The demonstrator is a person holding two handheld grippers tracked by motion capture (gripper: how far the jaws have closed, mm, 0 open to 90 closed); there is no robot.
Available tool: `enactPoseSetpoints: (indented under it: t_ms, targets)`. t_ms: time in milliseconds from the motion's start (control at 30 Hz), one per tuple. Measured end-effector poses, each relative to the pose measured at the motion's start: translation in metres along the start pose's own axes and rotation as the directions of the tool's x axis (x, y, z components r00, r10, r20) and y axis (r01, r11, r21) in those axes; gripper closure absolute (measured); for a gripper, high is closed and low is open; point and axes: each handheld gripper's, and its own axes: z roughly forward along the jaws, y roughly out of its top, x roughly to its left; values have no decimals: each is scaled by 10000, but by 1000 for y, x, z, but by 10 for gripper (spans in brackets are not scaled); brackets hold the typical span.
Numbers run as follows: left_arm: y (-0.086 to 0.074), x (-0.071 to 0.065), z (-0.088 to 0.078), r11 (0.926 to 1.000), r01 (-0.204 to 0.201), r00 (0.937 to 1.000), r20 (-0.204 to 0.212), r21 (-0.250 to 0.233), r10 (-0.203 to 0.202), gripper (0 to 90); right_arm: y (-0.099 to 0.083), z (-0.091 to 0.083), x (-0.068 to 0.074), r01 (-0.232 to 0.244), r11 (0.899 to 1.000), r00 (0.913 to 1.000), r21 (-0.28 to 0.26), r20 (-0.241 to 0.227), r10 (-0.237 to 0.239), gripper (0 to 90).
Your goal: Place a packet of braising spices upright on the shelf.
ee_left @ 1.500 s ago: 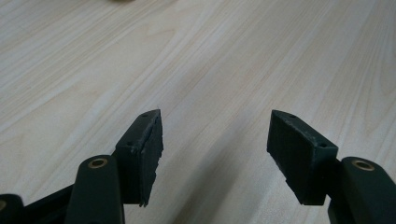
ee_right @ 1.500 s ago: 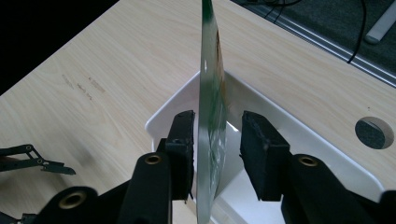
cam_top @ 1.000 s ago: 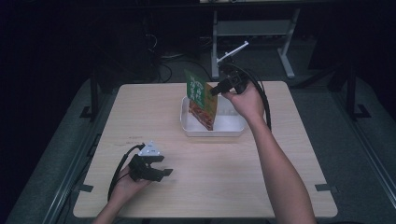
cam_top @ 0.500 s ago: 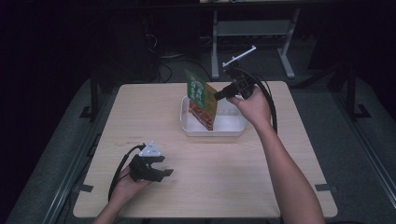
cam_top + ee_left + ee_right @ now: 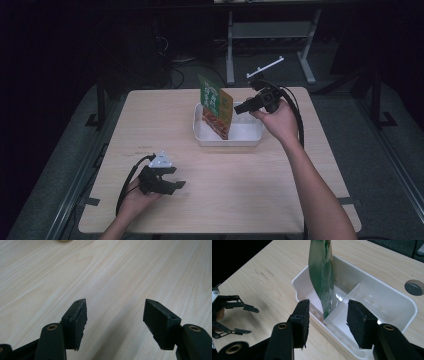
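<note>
The green and orange snack pouch [image 5: 216,106] stands on edge in the left compartment of the white divided tray [image 5: 250,140], tilted, its top leaning toward the far left and its bottom corner down against the clear divider. The tray sits on the far half of the tabletop [image 5: 260,195], a little right of centre.

A second ago the right tongs [image 5: 239,108] were at the pouch's upper right edge; now they sit just right of it, apart from it, over the tray's right end. Their jaws have just been opening, and they stand apart with nothing pressed between the pads. My judgement is that the pouch has been let go into the tray and now stands by itself, so the placing looks done and the hand only has to draw clear without brushing the pouch, which looks easy to tip.

The left tongs [image 5: 176,184] rest low on the near left of the tabletop, jaws apart and empty, in the same spot as in the earlier pictures.

The right gripper view looks along its own open tongs [image 5: 327,317] and shows what the high view cannot: the clear divider [image 5: 342,304] splitting the tray, the pouch [image 5: 322,277] seen edge on with its lower corner at the divider's near end, and a round grommet hole [image 5: 414,287] in the tabletop beyond. The left gripper view gives bare wood grain between its open tongs [image 5: 115,312].
</note>
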Motion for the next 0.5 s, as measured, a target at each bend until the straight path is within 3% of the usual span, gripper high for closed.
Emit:
enactPoseSetpoints:
  t_ms: [500]
  targets:
    - [0,0,-1,10000,9,10000,-41,-7,-9,352,-33,-2,-7,-123,9999,9995,14,-292,123,496]
